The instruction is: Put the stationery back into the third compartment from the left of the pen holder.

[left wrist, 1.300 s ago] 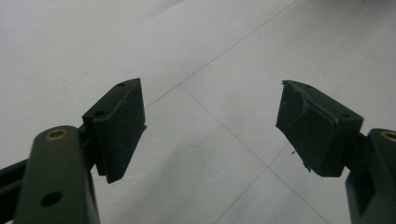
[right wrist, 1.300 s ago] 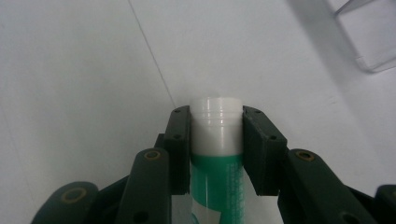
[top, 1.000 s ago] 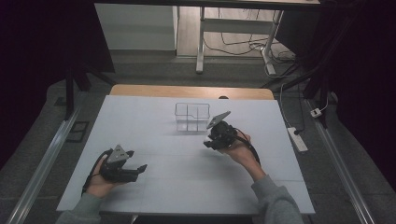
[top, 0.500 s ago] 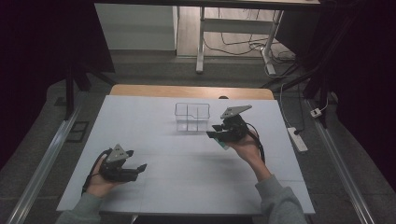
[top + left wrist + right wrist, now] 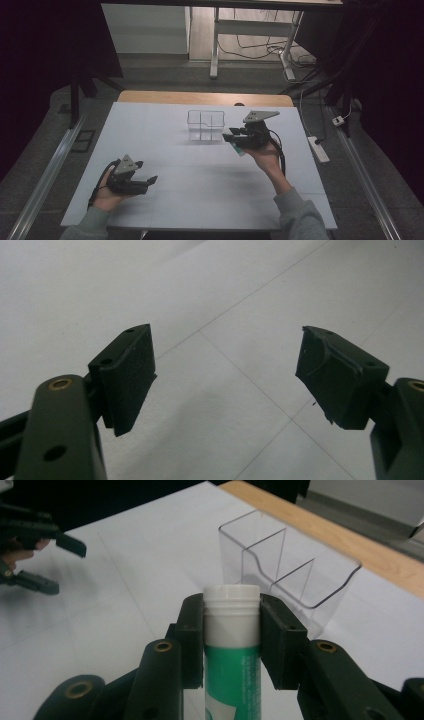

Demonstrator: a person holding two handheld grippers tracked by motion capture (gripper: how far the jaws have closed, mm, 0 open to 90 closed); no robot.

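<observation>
The green tube with a white cap (image 5: 231, 645) sits clamped between the jaws of my right gripper (image 5: 231, 630), held above the white table (image 5: 200, 190) just beside the clear divided organizer (image 5: 205, 125). The tube's lower end is cut off by the bottom edge of the right gripper view, and its label is too blurred to read. In the high view most of it hides behind my hand. My left gripper (image 5: 225, 375) rests well apart near the table's front, jaws spread wide on nothing.
</observation>
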